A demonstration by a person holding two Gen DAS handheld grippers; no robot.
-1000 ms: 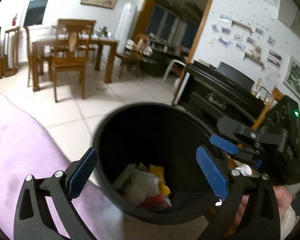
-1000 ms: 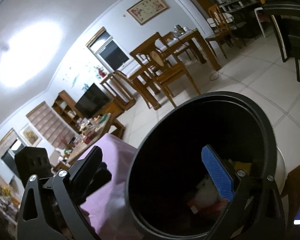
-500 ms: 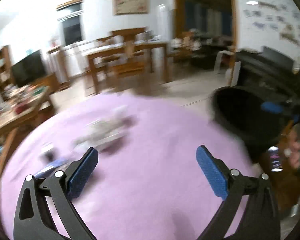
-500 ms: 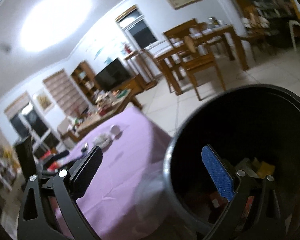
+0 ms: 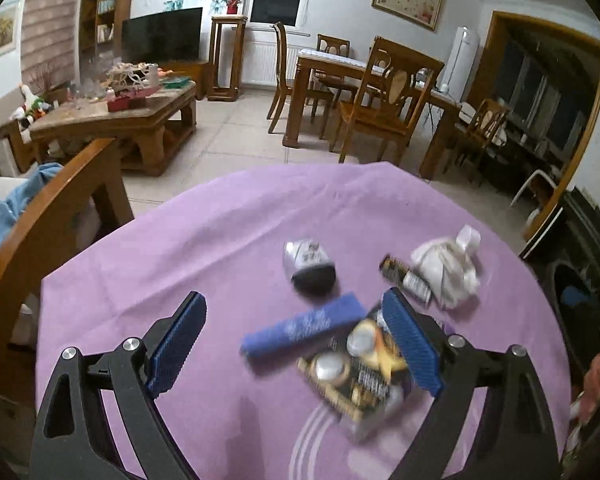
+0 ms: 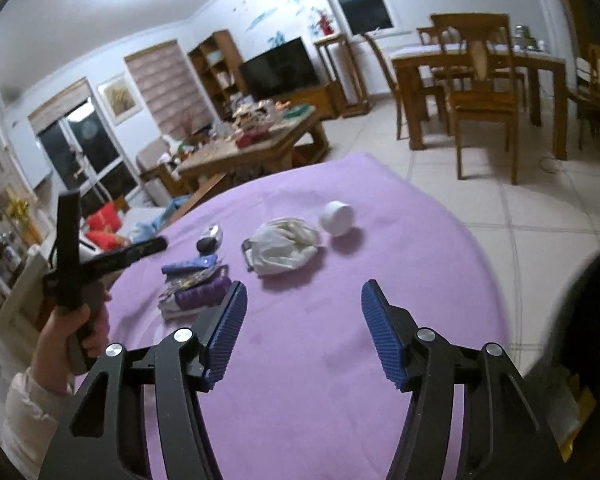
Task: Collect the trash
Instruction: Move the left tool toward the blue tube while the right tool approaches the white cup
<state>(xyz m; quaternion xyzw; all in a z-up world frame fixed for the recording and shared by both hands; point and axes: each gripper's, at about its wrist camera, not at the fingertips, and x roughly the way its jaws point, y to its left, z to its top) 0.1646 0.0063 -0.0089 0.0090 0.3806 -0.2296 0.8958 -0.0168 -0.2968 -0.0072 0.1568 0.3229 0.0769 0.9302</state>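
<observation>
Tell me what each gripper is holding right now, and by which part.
Nothing is held. The left gripper and the right gripper are both closing with only the purple tablecloth between their fingers; the trash lies untouched.

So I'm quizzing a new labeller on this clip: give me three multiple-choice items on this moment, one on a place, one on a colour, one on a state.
1. Where does the white plastic bag lie?
A. on the floor
B. on the purple tablecloth
C. on a chair

2. What colour are the gripper pads?
A. blue
B. red
C. green

3. What is between the right gripper jaws?
A. the bag
B. the white cup
C. nothing

Answers: 1 B, the bag rests on the cloth beside the cup. 2 A, ribbed blue pads show in both views. 3 C, the closing jaws frame only bare cloth.
</observation>
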